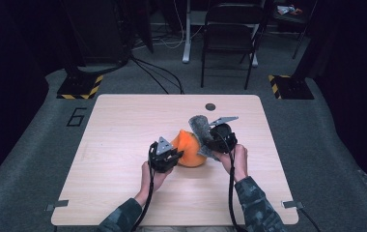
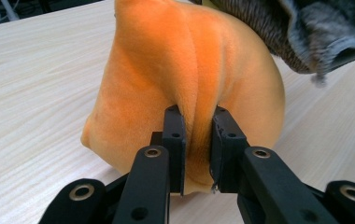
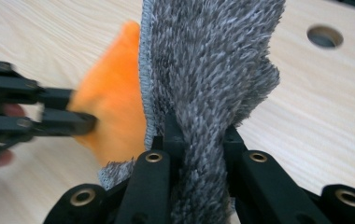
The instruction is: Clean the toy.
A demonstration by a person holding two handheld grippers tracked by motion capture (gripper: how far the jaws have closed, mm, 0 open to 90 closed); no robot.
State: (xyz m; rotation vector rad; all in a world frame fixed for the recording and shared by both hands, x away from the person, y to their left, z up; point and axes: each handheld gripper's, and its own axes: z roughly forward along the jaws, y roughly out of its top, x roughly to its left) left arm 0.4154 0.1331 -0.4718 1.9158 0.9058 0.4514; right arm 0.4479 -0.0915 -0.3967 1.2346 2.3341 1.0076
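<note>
An orange plush cloth (image 1: 191, 147) lies bunched in the middle of the wooden table (image 1: 119, 125). My left gripper (image 1: 174, 155) is shut on a fold of it; in the left gripper view the jaws (image 2: 197, 116) pinch a ridge of the orange cloth (image 2: 180, 56). A shaggy grey cloth (image 1: 200, 126) stands up just right of the orange one, overlapping its top. My right gripper (image 1: 211, 141) is shut on it; in the right gripper view the grey cloth (image 3: 208, 60) rises between the jaws (image 3: 201, 128), with the orange cloth (image 3: 115, 102) and the left gripper (image 3: 73, 114) behind.
A round cable hole (image 1: 210, 107) sits near the table's far edge. Beyond the table stand a dark folding chair (image 1: 230, 29) and two bases with yellow-black stripes (image 1: 80, 87). Bare wood lies to the left, right and front of the cloths.
</note>
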